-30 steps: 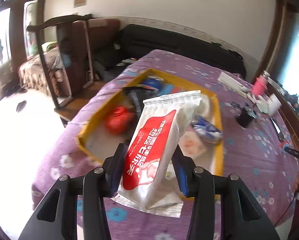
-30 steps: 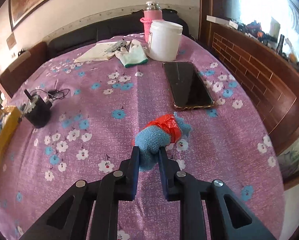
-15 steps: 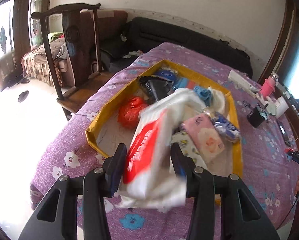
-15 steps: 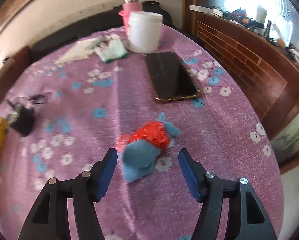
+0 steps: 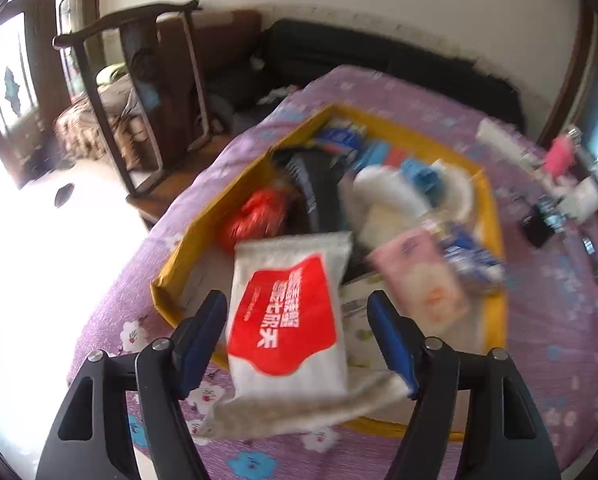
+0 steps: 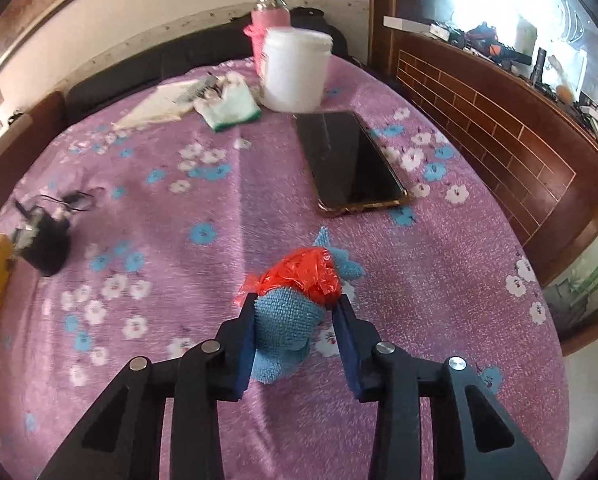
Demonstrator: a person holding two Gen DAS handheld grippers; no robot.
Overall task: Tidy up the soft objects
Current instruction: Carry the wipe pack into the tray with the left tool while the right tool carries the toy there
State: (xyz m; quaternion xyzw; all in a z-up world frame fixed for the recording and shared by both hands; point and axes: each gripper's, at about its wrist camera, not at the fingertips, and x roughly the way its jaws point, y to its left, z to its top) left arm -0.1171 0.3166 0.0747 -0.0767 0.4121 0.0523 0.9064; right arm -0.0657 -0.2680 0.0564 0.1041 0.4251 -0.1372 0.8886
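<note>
Tissue pack (image 5: 287, 320), light and squashy, lies over the yellow box (image 5: 495, 216) rim between wide left fingers (image 5: 201, 336); right fingers (image 6: 245, 336) flank the soft blue cloth bundle (image 6: 289, 320), narrowly parted—pinch its middle.

Left tool (image 5: 299, 338) gapes wide; right tool (image 6: 297, 330) stands partly spread, fingers level.

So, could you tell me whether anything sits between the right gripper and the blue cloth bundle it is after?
Nothing visible does. The blue cloth bundle with its red plastic wrap already lies between the right gripper's fingers, on the purple tablecloth. The phone lies beyond it.
</note>
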